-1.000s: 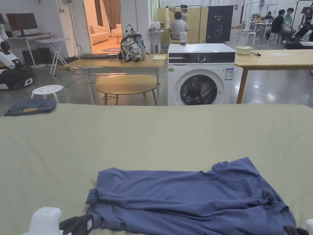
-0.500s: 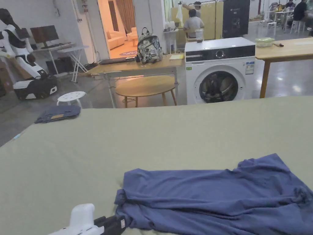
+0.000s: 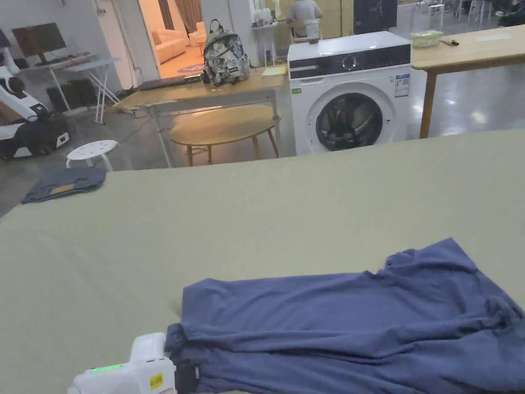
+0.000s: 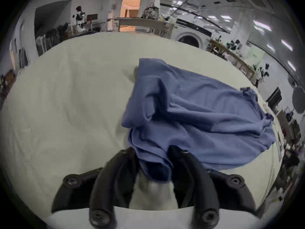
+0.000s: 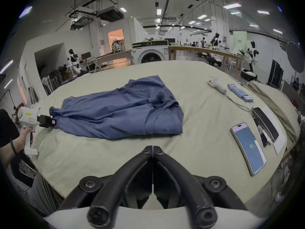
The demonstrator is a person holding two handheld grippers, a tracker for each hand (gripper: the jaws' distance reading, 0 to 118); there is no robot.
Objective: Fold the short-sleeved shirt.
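At near-left counter [image 3: 102,246] edge, left hand-held gripper [image 4: 152,160] clamps blue shirt [image 3: 348,328] hem, both jaws on fabric. Right hand-held gripper [image 5: 153,149]: jaws closed, empty, off shirt.

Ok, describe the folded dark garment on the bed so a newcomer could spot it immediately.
Start at the big green bed in front of the washing machine. Go to its far left corner, near the white stool: the folded garment lies there, grey-blue with a tan patch, neatly folded, unlike the rumpled blue shirt.
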